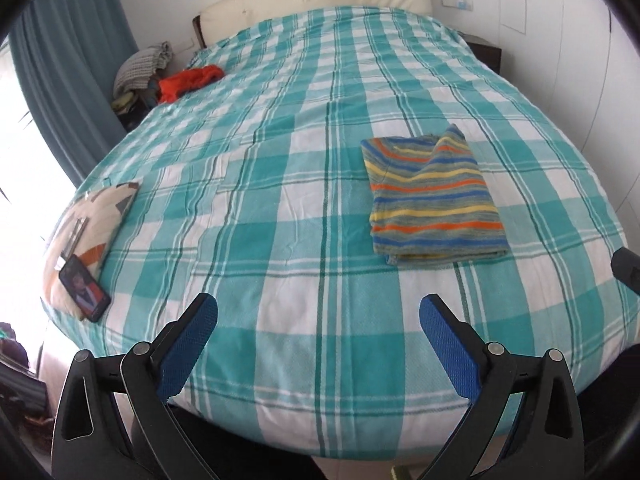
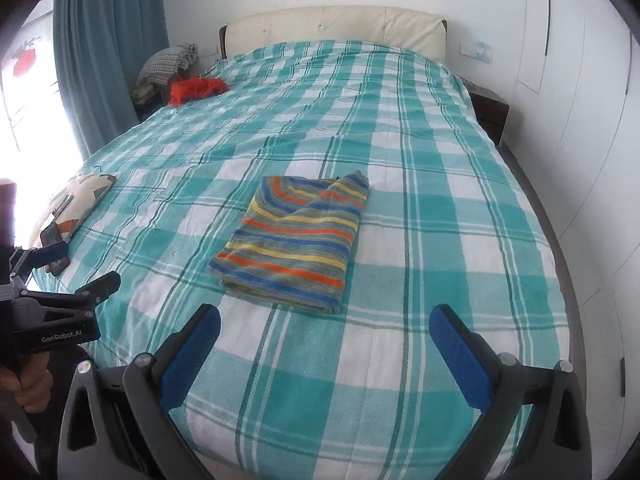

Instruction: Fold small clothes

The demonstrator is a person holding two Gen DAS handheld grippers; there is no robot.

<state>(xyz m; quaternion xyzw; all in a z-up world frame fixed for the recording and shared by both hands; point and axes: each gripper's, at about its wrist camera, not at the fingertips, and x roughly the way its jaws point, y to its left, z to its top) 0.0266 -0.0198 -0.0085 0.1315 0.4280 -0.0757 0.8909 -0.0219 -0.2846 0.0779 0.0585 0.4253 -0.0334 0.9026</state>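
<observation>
A striped garment (image 1: 434,198) in blue, orange, yellow and grey lies folded into a rectangle on the teal checked bedspread (image 1: 280,208). It also shows in the right wrist view (image 2: 296,240). My left gripper (image 1: 319,312) is open and empty, held above the bed's near edge, short of the garment and to its left. My right gripper (image 2: 325,324) is open and empty, just in front of the garment's near edge. The left gripper also shows at the left of the right wrist view (image 2: 80,270), open.
A red garment (image 1: 188,80) lies at the bed's far left corner, near a pile of clothes (image 1: 140,66). A patterned pillow (image 1: 86,236) with a phone (image 1: 84,290) on it sits at the left edge. White wardrobes (image 2: 580,100) line the right side. A dark nightstand (image 2: 488,114) stands by the headboard.
</observation>
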